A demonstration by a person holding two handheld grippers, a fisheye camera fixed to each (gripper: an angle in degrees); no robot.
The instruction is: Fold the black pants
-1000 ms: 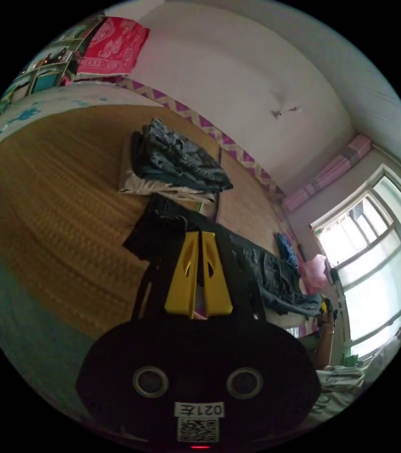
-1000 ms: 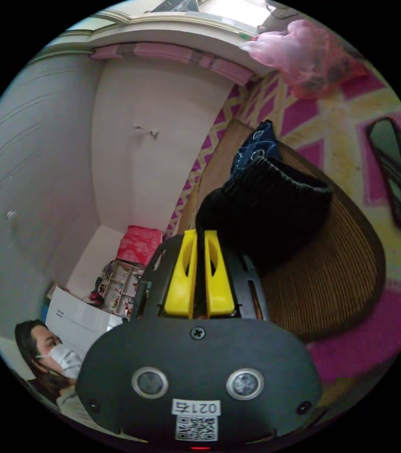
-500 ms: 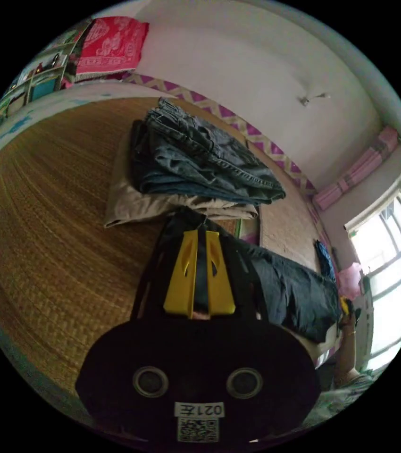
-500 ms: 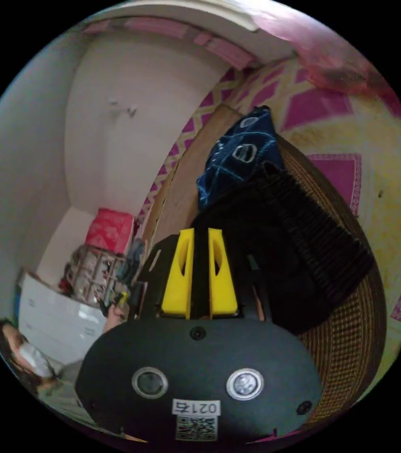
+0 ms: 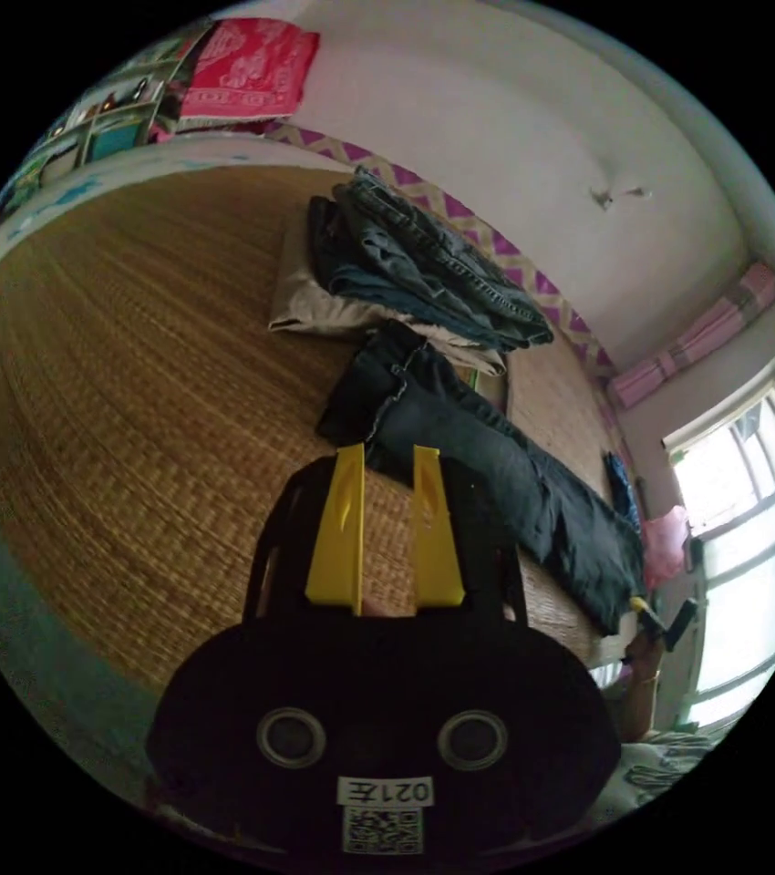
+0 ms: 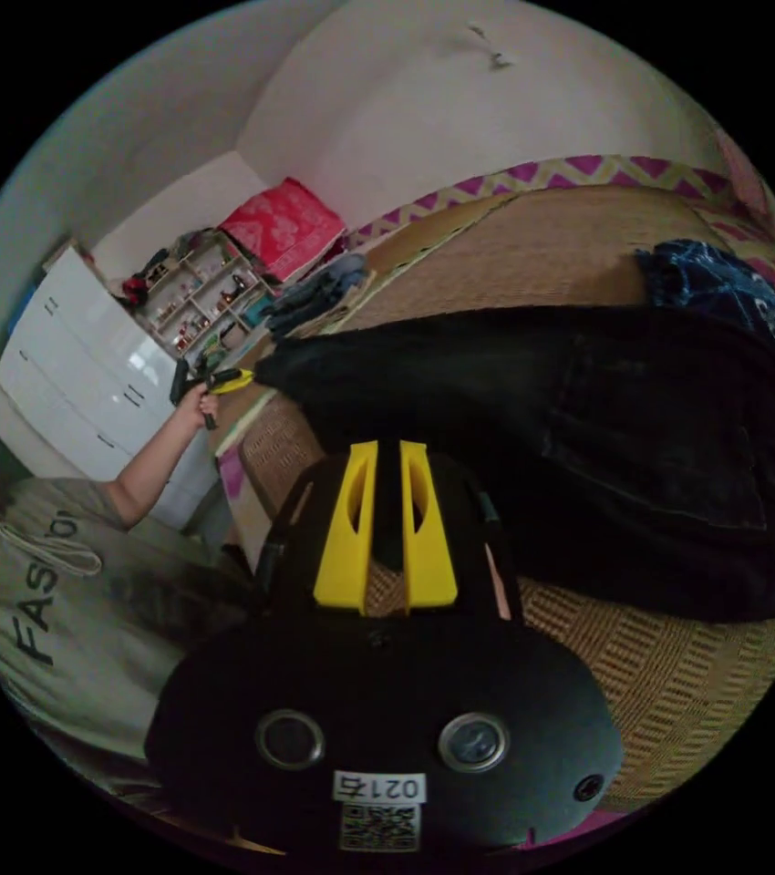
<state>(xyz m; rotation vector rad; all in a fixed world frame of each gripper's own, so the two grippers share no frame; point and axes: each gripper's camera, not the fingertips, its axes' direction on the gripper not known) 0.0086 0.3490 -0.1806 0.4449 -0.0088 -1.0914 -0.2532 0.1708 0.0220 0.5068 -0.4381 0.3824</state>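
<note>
Woven mat (image 5: pixel 132 410): black pants (image 5: pixel 488 456) laid out flat, unfolded. Left claw (image 5: pixel 386 456) released; right claw (image 6: pixel 387 451) nearly clenched, empty.

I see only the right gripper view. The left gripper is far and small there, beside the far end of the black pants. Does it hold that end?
Observer: No. In the left gripper view the left gripper has its jaws apart, with bare woven mat between them. The black pants lie stretched on the mat, past the tips.
Operator: And what lies beyond that end of the pants?
Observer: A pile of folded jeans on a beige garment. The end of the pants comes close to the edge of the beige garment.
</note>
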